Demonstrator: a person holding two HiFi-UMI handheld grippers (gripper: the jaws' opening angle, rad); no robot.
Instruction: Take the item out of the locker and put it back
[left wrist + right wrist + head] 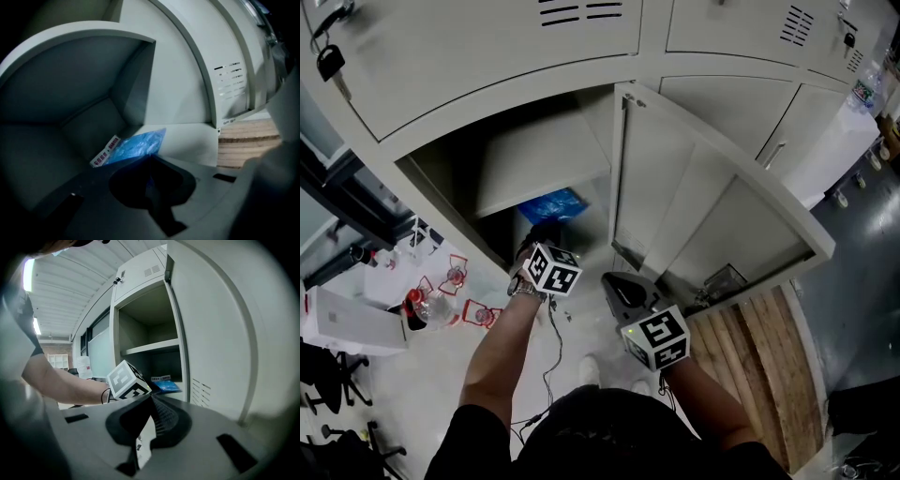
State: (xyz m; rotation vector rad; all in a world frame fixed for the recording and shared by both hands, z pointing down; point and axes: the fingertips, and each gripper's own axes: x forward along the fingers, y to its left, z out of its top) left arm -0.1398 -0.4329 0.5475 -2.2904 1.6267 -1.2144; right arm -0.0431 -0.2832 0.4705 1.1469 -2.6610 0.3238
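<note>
A blue plastic packet (551,204) with a white label strip lies on the floor of the open lower locker (450,169), under its shelf (539,164). My left gripper (542,234) reaches into that compartment. In the left gripper view the packet (136,145) runs down to the left gripper (149,160), whose jaws are shut on the packet's near edge; a sliver of blue shows between them. My right gripper (619,286) hangs outside the locker, beside the open door (694,197), shut and holding nothing. The right gripper view shows the right gripper (151,398) aimed at the left marker cube (127,381) and the packet (166,386).
The open door's edge (211,333) stands close on the right of my right gripper. A wooden pallet (759,356) lies under the door. On the floor at the left are a white box (352,323) and several red-labelled bottles (441,300). A key (330,61) hangs from the upper locker.
</note>
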